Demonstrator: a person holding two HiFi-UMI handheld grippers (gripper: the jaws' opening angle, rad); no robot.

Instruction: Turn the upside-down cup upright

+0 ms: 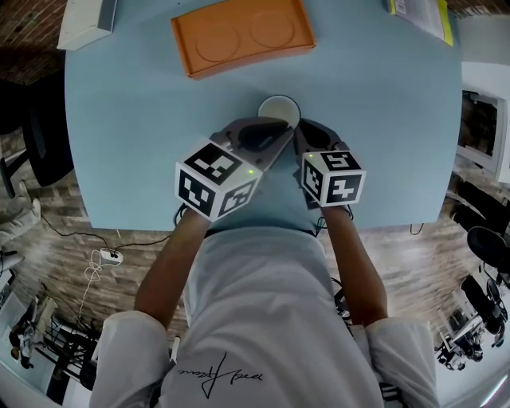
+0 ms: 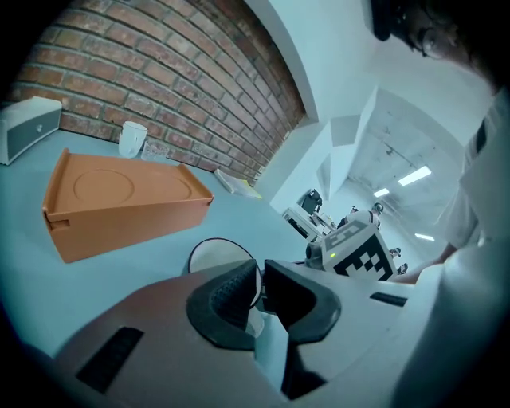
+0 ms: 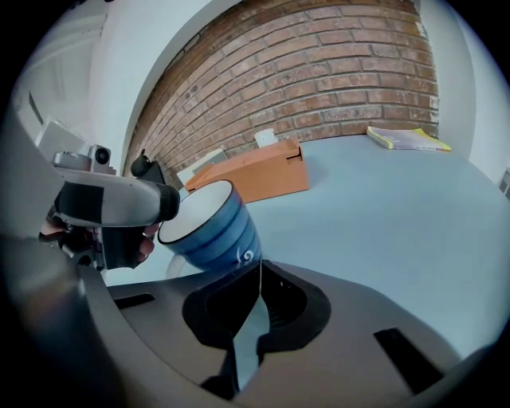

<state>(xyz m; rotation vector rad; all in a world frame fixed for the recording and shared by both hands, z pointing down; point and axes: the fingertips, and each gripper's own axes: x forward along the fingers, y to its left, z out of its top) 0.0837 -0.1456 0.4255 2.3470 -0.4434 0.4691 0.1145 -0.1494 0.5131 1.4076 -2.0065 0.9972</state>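
A blue-striped cup (image 3: 213, 225) with a white inside is tilted, its mouth facing up and to the left in the right gripper view. From the head view I look into its white mouth (image 1: 279, 111) at the middle of the light blue table (image 1: 382, 119). My left gripper (image 2: 260, 283) is shut on the cup's rim (image 2: 209, 253), and shows at the cup's left side (image 3: 107, 209). My right gripper (image 3: 259, 275) sits just in front of the cup with its jaws pressed together and nothing between them. The cup's base is hidden behind those jaws.
An orange tray (image 1: 243, 33) lies beyond the cup. A white box (image 1: 84, 24) sits at the far left corner and a book (image 1: 422, 12) at the far right. A small white cup (image 2: 131, 138) stands by the brick wall.
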